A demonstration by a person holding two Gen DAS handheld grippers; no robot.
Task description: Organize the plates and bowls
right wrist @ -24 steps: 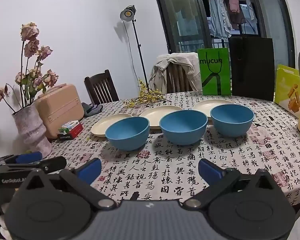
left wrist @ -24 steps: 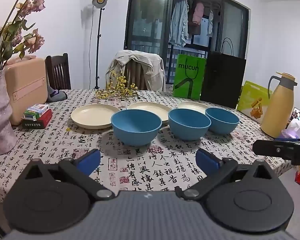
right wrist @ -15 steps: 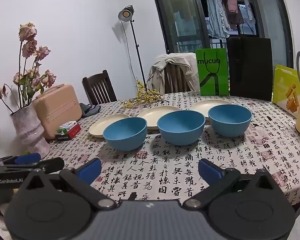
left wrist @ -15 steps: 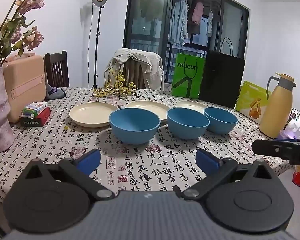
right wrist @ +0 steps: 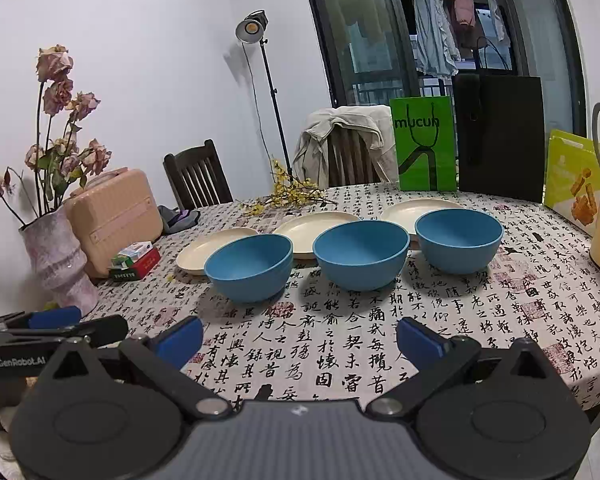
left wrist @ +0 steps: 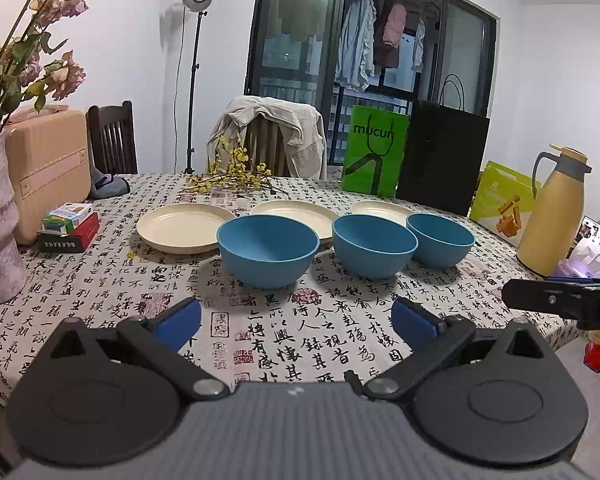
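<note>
Tablecloth (left wrist: 300,332) lies bare between near edge and bowls (left wrist: 267,250).

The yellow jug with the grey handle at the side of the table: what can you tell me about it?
The yellow jug is a tall, smooth flask, probably plastic or coated metal, with a grey collar, a curved grey handle, a short spout and a yellow lid. It stands upright and closed on the patterned tablecloth near the table's right edge, apart from the blue bowls. A green printed bag stands just behind it. Nothing holds it.

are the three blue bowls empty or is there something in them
Empty: the left bowl, middle bowl and right bowl each show a bare blue inside.
</note>
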